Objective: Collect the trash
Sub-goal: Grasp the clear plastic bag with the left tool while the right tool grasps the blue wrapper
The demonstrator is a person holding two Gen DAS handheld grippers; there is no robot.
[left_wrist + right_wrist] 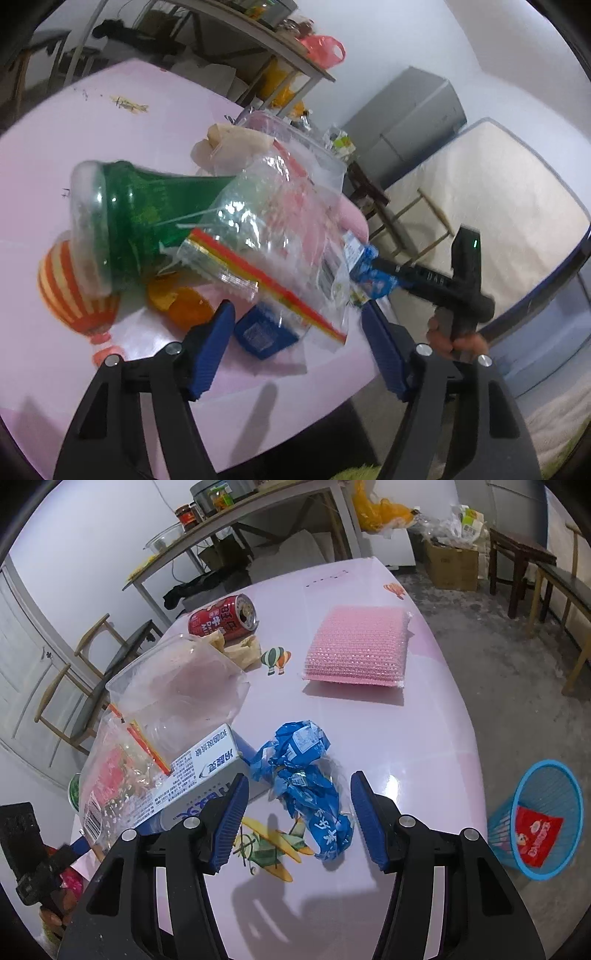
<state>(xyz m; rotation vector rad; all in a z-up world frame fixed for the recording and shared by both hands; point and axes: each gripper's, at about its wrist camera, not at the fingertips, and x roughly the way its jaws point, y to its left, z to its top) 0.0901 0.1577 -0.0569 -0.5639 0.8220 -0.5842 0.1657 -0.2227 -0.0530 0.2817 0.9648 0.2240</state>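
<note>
Trash lies on a pink table (424,709). In the right wrist view a crumpled blue wrapper (303,779) lies between the open fingers of my right gripper (297,797). Left of it are a white carton (199,779), a clear zip bag (122,771), a clear plastic tub (177,686), brown paper (240,648) and a red can (221,617) on its side. In the left wrist view my left gripper (299,323) is open and empty before the zip bag (280,206), a green bottle (140,218) and a blue box (264,334).
A blue mesh bin (539,816) holding a red packet stands on the floor at the table's right. A pink sponge pad (358,646) lies on the table. Chairs, a bench, boxes and a shelf table stand around. The right gripper's handle (458,280) shows in the left view.
</note>
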